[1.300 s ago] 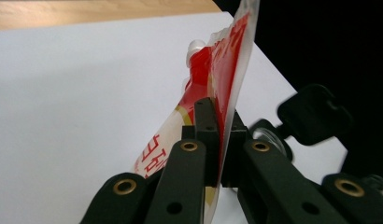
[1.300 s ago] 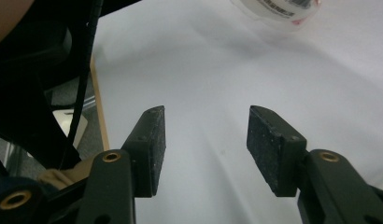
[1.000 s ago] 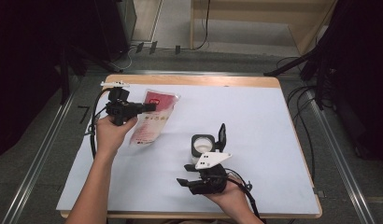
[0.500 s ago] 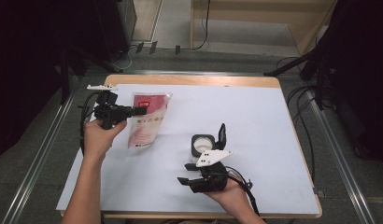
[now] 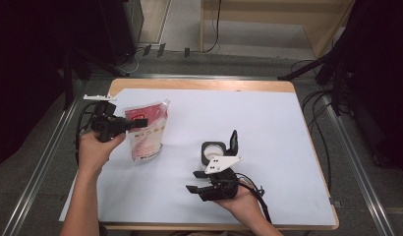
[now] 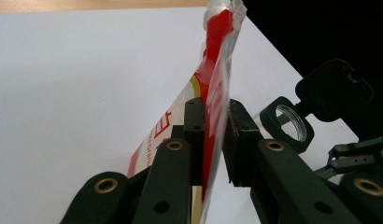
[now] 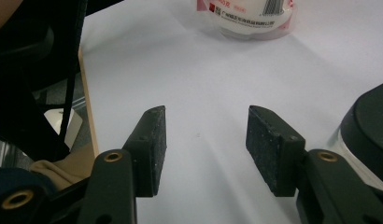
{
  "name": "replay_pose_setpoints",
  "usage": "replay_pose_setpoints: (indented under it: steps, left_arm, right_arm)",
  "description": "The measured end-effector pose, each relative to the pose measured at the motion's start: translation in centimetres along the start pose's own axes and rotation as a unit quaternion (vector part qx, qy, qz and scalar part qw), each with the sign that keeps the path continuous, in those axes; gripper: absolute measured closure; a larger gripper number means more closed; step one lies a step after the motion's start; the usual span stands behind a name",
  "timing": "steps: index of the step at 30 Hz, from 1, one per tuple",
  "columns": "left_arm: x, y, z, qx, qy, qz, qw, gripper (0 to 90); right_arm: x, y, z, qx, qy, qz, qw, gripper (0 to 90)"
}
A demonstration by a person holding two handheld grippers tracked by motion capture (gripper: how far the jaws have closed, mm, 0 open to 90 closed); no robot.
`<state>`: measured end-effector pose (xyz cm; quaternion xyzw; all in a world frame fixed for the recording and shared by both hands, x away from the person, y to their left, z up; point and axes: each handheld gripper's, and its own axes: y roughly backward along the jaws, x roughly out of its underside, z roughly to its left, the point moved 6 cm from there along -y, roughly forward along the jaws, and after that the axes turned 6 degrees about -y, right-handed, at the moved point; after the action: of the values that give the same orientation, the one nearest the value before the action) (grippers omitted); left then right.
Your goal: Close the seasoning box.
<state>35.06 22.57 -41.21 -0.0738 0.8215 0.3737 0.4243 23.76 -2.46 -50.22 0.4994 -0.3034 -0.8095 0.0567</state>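
A red-and-white pouch [image 5: 148,132] stands upright on the white table top [image 5: 268,123] at the left. My left gripper [image 5: 140,122] reaches in from the left with the pouch's upper edge [image 6: 220,28] between its jaws. Those jaws have just been opening, and the pads [image 6: 194,126] now stand a sliver off the film. My right gripper [image 5: 190,181] rests low near the front edge, open with bare table between its pads [image 7: 154,149]. A small white jar [image 5: 213,151] with a black flip lid [image 5: 233,140] raised stands just beyond it.
The jar [image 6: 290,123] and its lid show behind the pouch in the left gripper view. The table's wooden edge [image 7: 89,116] runs left of the right gripper's jaws. Cables trail off the table at both sides. Wide bare table lies to the right.
The left hand has drawn back to the left, and the pouch has gone from leaning low to standing upright. The right hand has not moved.
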Motion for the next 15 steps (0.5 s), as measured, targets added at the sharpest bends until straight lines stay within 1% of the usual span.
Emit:
replay_pose_setpoints:
  steps: [3, 4, 5, 9, 10, 11, 13, 15]
  left_arm:
    - [0.18, 0.26, -0.16, 0.008, 0.002, 0.003, 1.0, 77.6]
    - [0.24, 0.36, -0.22, 0.009, 0.0, 0.004, 1.0, 76.1]
    - [0.3, 0.47, -0.27, 0.009, -0.005, 0.005, 0.9999, 75.2]
    - [0.47, 0.67, -0.39, 0.01, -0.003, 0.008, 0.9999, 71.6]
    - [0.52, 0.75, -0.38, 0.01, -0.007, 0.008, 0.9999, 70.6]
    - [0.54, 0.82, -0.43, 0.008, -0.006, 0.008, 0.9999, 70.1]
    - [0.59, 0.94, -0.49, 0.013, -0.003, 0.011, 0.9999, 68.4]
    - [0.63, 0.99, -0.54, 0.011, -0.005, 0.01, 0.9999, 67.4]
  right_arm:
    - [-0.08, -0.02, -0.04, 0.001, 0.004, 0.001, 1.0, 48.8]
    - [-0.1, -0.03, -0.04, 0.0, 0.004, 0.001, 1.0, 48.9]
    - [-0.12, -0.04, -0.04, 0.0, 0.005, 0.002, 1.0, 49.0]
    - [-0.17, -0.09, -0.06, -0.002, 0.005, 0.004, 1.0, 49.6]
    - [-0.19, -0.08, -0.05, -0.002, 0.005, 0.004, 1.0, 49.8]
    - [-0.21, -0.04, -0.06, -0.002, 0.005, 0.004, 1.0, 49.9]
    - [-0.31, 0.04, -0.11, -0.002, 0.006, 0.001, 1.0, 50.2]
    - [-0.37, 0.14, -0.15, -0.001, 0.003, 0.0, 1.0, 50.6]
